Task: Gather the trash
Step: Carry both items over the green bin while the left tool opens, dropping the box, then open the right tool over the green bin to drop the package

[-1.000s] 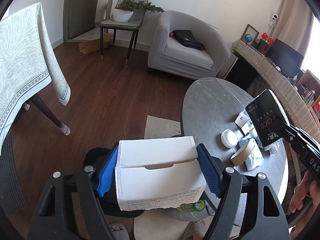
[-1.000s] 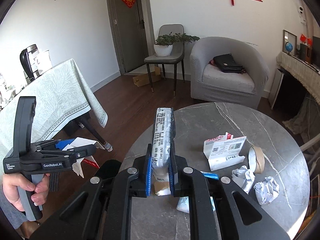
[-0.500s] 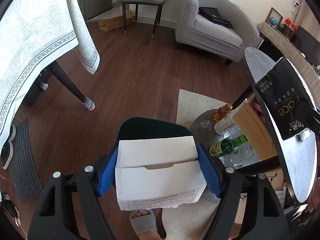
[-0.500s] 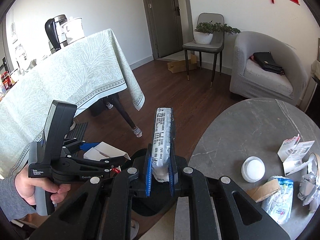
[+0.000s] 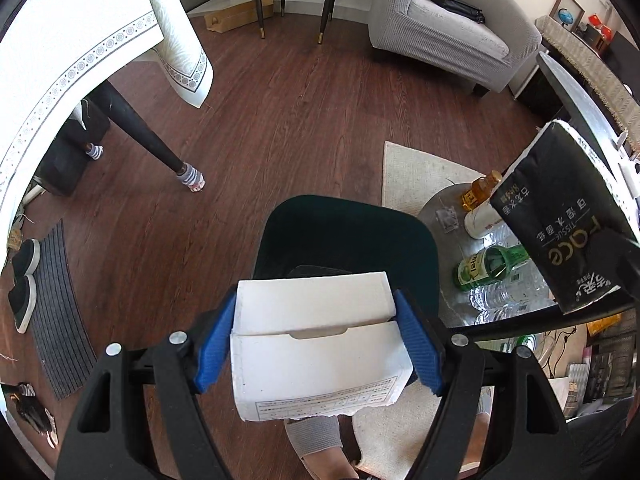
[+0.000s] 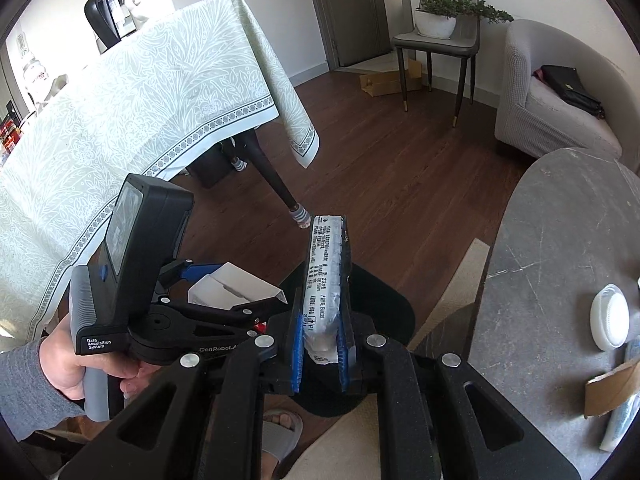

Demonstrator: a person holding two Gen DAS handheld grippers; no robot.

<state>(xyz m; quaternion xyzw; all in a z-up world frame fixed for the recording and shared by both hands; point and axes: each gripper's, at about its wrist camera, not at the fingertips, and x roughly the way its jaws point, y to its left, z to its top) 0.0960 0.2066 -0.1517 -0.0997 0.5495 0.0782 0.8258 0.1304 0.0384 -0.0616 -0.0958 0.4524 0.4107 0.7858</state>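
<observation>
Left gripper (image 5: 318, 344), jaws clamped on a white cardboard box (image 5: 316, 344), torn along its bottom edge, poised right above the dark bin (image 5: 344, 232) at 12 o'clock. Right gripper (image 6: 320, 354), jaws clenched on a black tissue pack (image 6: 326, 280), standing edge-up over the same bin. Bottles (image 5: 486, 266) crowd a low shelf at 3 o'clock; grey round surface (image 6: 560, 248) beside.

The right gripper (image 6: 320, 354) clamps a flattened tissue pack (image 6: 326, 276) edge-on, standing upright over the dark bin (image 6: 384, 300) at six o'clock. At eight o'clock a hand (image 6: 80, 364) holds the left gripper (image 6: 236, 280), closed on a white box (image 6: 230, 288). The grey worktop (image 6: 560, 260) at three o'clock carries a white lid (image 6: 610, 322).
</observation>
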